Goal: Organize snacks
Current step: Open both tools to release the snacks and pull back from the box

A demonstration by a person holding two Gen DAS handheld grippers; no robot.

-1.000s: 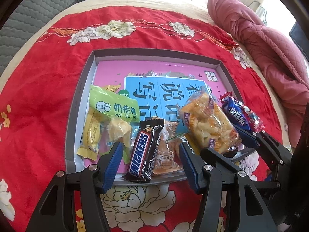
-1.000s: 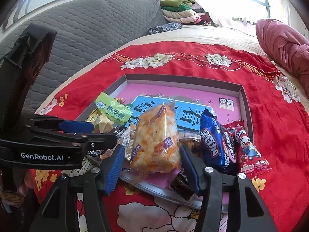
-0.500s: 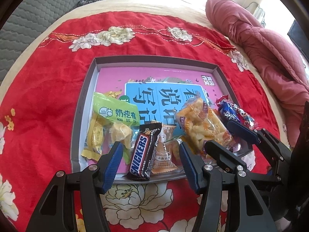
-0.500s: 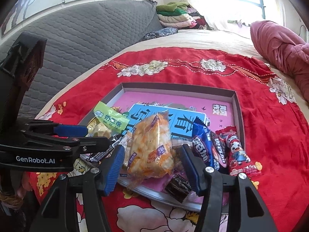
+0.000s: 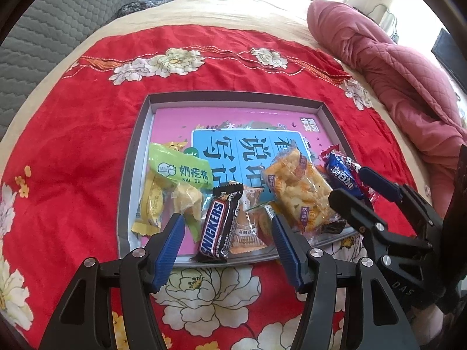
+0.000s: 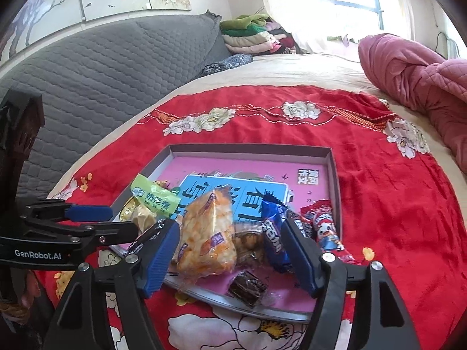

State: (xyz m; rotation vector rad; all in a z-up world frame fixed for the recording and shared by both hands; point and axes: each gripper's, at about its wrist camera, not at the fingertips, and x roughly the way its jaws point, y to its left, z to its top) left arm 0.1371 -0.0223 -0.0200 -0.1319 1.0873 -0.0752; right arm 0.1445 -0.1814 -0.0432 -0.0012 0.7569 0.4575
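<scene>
A grey-rimmed tray [image 5: 233,97] with a pink floor holds the snacks. In it lie a green milk-candy bag [image 5: 178,172], a Snickers bar [image 5: 217,227], a small orange packet [image 5: 248,229], an orange puffed-snack bag [image 5: 297,186] and a blue packet [image 5: 343,178]. My left gripper [image 5: 227,218] is open and hovers over the Snickers bar, its pads clear of the wrapper. My right gripper [image 6: 230,226] has its jaws opening. The orange snack bag [image 6: 207,239] lies on the tray [image 6: 251,147] between them, untouched by either pad. A red packet [image 6: 324,227] and a dark candy [image 6: 248,284] lie close by.
The tray rests on a red floral cloth [image 5: 73,134] spread over a bed. A pink quilt [image 5: 408,87] is bunched at the right. A grey padded headboard [image 6: 102,67] rises at the left, with folded clothes [image 6: 251,33] stacked at the far end. The left gripper [image 6: 87,214] reaches in from the left.
My right gripper's jaws have spread wider and drawn back and up a little from the orange bag, which stays lying on the tray. The left gripper has hardly shifted.
</scene>
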